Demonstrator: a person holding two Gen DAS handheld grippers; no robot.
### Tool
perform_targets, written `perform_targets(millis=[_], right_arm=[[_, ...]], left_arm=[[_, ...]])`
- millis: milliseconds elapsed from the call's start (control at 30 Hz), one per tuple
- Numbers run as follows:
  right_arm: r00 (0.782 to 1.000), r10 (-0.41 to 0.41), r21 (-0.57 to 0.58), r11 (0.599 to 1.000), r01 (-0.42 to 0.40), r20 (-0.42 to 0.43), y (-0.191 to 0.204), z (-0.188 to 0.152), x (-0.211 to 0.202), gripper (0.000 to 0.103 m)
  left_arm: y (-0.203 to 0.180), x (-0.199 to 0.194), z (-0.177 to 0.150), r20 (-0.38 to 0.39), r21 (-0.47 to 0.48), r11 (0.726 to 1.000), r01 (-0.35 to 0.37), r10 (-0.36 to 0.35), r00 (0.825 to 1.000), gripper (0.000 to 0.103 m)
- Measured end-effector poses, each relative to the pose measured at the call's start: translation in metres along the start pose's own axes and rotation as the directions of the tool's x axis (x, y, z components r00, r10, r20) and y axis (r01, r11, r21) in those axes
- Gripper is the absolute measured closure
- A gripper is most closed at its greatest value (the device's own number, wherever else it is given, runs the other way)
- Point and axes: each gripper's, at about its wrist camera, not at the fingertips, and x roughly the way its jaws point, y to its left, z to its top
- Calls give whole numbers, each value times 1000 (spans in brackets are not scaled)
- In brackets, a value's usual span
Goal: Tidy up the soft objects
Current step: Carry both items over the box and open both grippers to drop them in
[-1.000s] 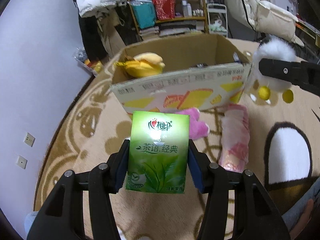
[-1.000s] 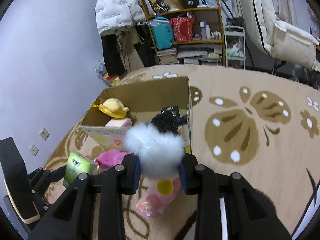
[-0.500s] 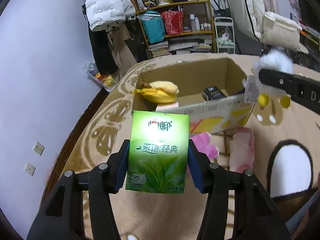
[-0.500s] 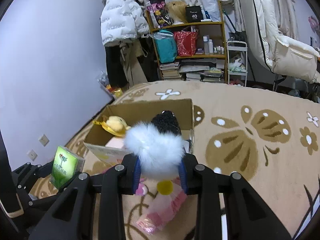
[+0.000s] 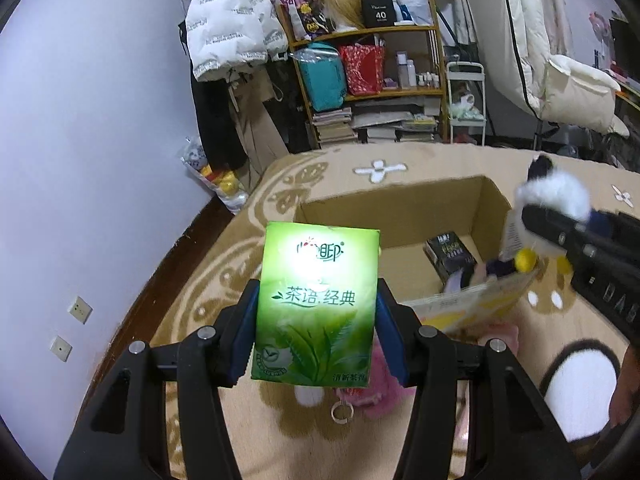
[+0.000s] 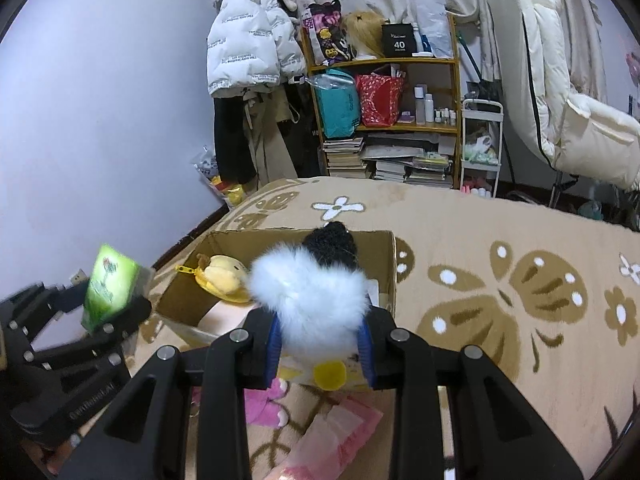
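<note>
While a second ago the cardboard box (image 5: 486,200) filled the upper middle of the left wrist view, it now sits lower right, its open inside showing. At centre, the left gripper (image 5: 316,316) clamps a glossy green tissue pack (image 5: 316,304), flat and rectangular, by its sides. Further right, the right gripper (image 6: 320,344) squeezes a fluffy white plush toy (image 6: 310,300) with black woolly top, now hanging over the box's near edge.

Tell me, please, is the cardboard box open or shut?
Open: the cardboard box has no top covering it, and a yellow plush lies visible inside.
</note>
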Motion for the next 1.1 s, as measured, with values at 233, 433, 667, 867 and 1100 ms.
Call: perform_targets(millis=[233,433,667,867,1100], right_arm=[[1000,17,-20,1000,-16,15,1,12,20,70],[999,41,-41,998,-40,13,0,19,39,70],[998,50,-27,998,-51,-27,-7,16,59,69],[996,69,7,998,-69,-64,-17,10,74,67],[993,79,44,996,-76,-89,-24,5,76,61]], left_arm=[[-1,19,21,23,0,1000,24,-24,999,50],[-2,40,25,38,-23,998,64,-63,997,50],[-11,68,17,4,-10,997,71,-71,997,50],[-15,86,13,-36,-23,993,118,-119,992,50],[-18,88,10,-42,-18,993,114,-115,992,35]])
